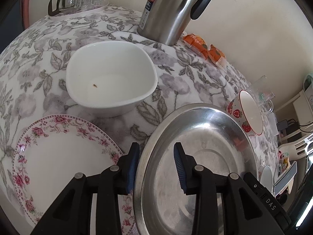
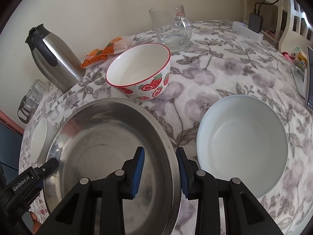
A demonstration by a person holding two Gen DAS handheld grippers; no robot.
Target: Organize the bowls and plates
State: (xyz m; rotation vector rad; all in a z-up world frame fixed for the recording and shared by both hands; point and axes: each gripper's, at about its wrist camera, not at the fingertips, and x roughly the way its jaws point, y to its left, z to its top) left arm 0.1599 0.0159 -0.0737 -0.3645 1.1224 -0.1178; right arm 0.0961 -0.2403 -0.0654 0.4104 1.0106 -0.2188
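Observation:
A steel plate [image 1: 205, 137] [image 2: 101, 129] lies on the floral cloth. My left gripper [image 1: 156, 166] is open and straddles its left rim, one finger outside and one inside. My right gripper [image 2: 160, 170] is open and straddles its right rim the same way. A floral china plate [image 1: 58, 152] lies left of the steel plate, partly under it. A white square bowl [image 1: 111, 76] [image 2: 39, 139] stands behind. A strawberry bowl [image 2: 140, 70] [image 1: 248, 111] stands at the back. A pale blue bowl [image 2: 242, 143] stands right of my right gripper.
A steel thermos jug [image 1: 174, 9] [image 2: 54, 58] and orange snack packets [image 1: 205, 49] [image 2: 103, 52] stand near the wall. A glass mug [image 2: 170, 27] is behind the strawberry bowl. A tray of glasses [image 1: 78, 0] sits far left. A power strip [image 2: 248, 29] lies at the far right.

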